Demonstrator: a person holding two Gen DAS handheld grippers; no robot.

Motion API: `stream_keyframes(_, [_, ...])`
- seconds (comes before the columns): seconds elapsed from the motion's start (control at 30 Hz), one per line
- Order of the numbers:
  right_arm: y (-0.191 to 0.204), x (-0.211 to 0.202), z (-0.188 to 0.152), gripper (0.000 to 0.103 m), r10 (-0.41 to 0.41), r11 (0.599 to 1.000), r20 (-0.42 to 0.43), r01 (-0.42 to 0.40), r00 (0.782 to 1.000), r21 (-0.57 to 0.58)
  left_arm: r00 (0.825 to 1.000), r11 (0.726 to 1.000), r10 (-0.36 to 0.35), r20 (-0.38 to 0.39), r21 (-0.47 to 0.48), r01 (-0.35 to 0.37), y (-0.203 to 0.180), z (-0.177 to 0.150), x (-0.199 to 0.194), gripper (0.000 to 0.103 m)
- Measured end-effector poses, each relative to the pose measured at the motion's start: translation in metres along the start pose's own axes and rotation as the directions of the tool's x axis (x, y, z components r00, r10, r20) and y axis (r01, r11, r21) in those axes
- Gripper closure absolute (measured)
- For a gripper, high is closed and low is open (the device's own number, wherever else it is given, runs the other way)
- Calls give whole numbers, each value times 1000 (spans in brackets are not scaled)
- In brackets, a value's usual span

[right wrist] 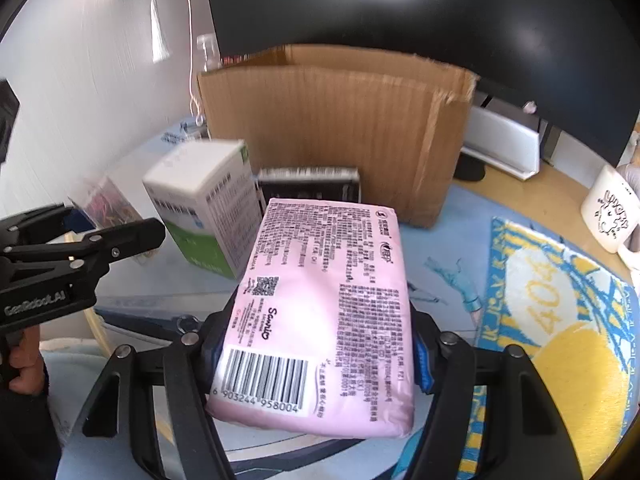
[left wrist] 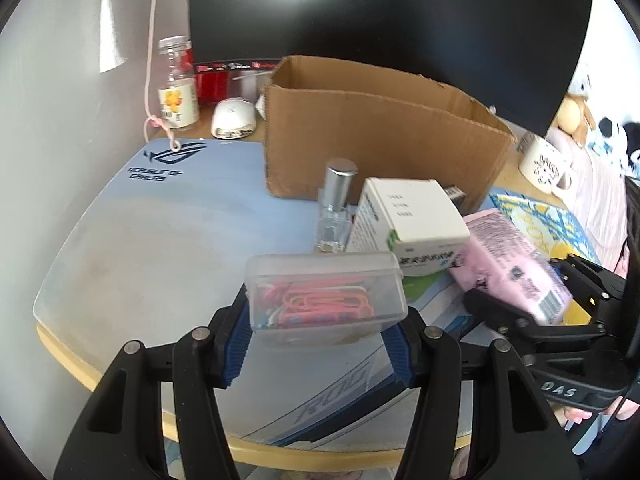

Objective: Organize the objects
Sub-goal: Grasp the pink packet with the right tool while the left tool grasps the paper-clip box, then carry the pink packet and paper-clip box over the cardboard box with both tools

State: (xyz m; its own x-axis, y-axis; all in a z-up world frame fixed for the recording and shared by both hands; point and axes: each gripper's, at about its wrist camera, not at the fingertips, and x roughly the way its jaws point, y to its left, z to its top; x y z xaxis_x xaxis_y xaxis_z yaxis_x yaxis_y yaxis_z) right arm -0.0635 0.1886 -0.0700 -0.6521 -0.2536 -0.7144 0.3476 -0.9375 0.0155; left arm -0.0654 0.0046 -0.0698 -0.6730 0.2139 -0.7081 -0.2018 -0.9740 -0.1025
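While its blue pads press on both short ends of a clear plastic box of pink paper clips, the left gripper holds that box just above the blue printed desk mat on the table. The right gripper pinches a soft pink tissue pack with a barcode between its pads, the pack lifted and tilted over the mat. Just behind the two held things stand a white and green carton and a small clear glass bottle with a silver cap; a dark flat box lies behind the carton. Beyond them an open brown cardboard box stands near a black monitor. A yellow and blue cloth lies to the right, a white mug past it
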Motion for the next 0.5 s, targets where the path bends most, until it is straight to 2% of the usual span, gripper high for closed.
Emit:
stream_keyframes(0.23, [-11, -32, 5, 30, 47, 999, 76, -48, 996, 16, 999, 999, 21, 42, -30, -20, 10, 9, -17, 47])
stream_keyframes(0.5, [-25, -52, 14, 30, 27, 998, 123, -34, 992, 50, 996, 999, 28, 89, -49, -23, 19, 24, -31, 47])
